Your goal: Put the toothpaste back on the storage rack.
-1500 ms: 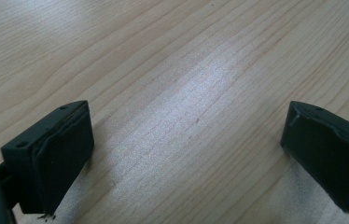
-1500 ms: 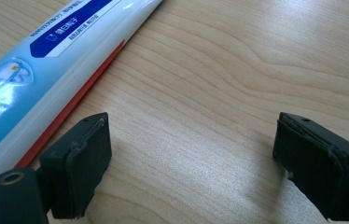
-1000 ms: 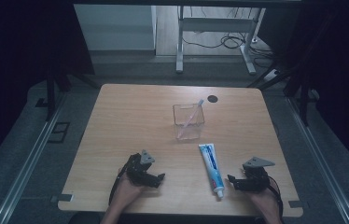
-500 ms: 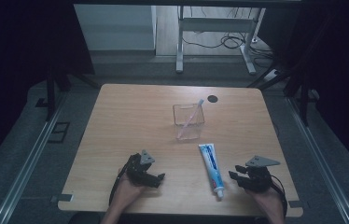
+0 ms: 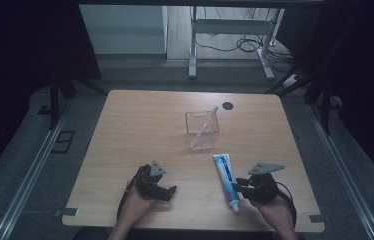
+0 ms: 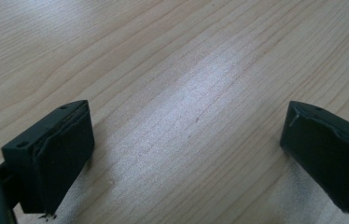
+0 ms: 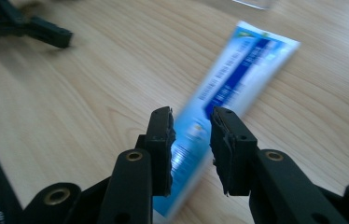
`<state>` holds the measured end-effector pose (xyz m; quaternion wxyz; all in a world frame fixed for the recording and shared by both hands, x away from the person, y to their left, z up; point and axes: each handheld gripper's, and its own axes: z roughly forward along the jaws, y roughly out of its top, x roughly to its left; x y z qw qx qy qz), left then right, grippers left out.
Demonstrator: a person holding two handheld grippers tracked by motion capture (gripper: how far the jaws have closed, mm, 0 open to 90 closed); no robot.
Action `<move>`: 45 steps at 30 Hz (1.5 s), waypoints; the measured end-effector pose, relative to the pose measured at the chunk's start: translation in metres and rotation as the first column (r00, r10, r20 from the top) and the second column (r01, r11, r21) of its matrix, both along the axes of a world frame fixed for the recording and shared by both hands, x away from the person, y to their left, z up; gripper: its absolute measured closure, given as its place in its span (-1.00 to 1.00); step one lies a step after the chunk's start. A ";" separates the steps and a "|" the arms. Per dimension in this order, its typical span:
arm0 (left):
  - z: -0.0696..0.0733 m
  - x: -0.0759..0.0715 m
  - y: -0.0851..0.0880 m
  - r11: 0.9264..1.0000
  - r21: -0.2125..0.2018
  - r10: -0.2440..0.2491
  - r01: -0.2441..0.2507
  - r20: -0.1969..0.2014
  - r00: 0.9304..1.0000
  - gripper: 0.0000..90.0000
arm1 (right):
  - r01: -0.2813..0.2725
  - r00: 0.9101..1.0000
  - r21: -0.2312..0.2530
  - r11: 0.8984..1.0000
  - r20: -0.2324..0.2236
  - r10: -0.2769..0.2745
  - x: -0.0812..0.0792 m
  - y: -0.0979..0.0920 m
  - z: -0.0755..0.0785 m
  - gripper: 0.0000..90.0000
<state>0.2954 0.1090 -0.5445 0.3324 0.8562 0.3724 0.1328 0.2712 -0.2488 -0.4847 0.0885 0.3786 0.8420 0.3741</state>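
On the near right part of the worktop (image 5: pixel 140 125), we see the right hand-held gripper (image 5: pixel 239 188) in a hand that comes in from the bottom edge. It points left, across the wood. Its two black jaws have just been closing, and in the right gripper view the toothpaste tube (image 7: pixel 228 98) runs between the right hand-held gripper's (image 7: pixel 191 140) tips. A gap shows beside each pad, so we cannot tell if they press on the tube yet.

The left hand-held gripper (image 5: pixel 167 190) lies low on the near left part of the worktop, well apart from the tube. Its jaws stand wide open with bare wood between them.

The tube is long and flat, white and blue with small print. It lies on the wood with its wide flat end pointing away from us. Its cap end is near the right jaws. Just beyond the tube stands a clear box (image 5: pixel 202 131) with a pink toothbrush (image 5: pixel 205 126) leaning in it.
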 end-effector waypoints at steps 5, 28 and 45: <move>0.000 0.000 0.000 1.000 0.000 0.000 0.000 0.000 1.000 -0.93 | -0.059 0.997 0.004 0.998 -0.048 0.059 0.003 0.016 -0.004 0.59; 0.000 -0.001 0.000 1.000 -0.004 -0.002 0.002 0.003 1.000 -0.90 | -0.069 0.994 -0.105 0.992 -0.093 0.059 0.002 0.025 -0.021 0.96; 0.000 -0.001 0.000 1.000 -0.005 -0.001 0.001 0.003 1.000 -0.90 | -0.052 0.994 -0.107 0.993 -0.099 0.041 0.007 0.006 -0.020 0.85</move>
